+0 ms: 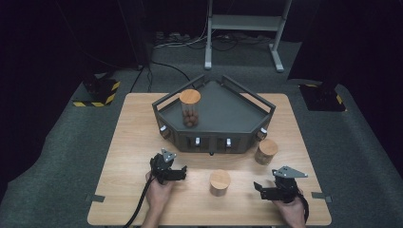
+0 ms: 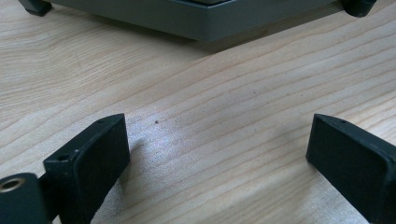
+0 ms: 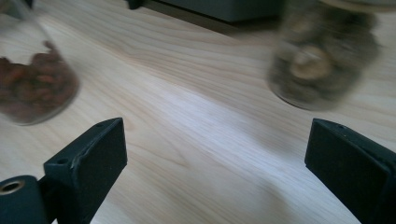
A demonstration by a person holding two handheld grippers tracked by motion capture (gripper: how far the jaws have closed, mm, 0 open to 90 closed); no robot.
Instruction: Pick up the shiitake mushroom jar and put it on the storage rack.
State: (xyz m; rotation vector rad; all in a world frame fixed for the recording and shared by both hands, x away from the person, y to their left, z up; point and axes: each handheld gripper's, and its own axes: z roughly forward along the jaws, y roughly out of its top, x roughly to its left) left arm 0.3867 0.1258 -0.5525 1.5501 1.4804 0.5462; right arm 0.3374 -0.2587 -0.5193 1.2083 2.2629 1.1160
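While you hold both the left tongs [image 1: 179,172] and right tongs [image 1: 260,189] agape and empty, the nearest jar [image 1: 220,182] stands between them on the desk [image 1: 133,142], ready for grasping.

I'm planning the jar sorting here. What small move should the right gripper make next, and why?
Probably ease the right gripper forward-left toward the near jar. Its jaws stand wide open and empty over bare table, and that jar stands closest, while one tall jar already sits in the tray.

no readable text, labels or numbers anywhere.
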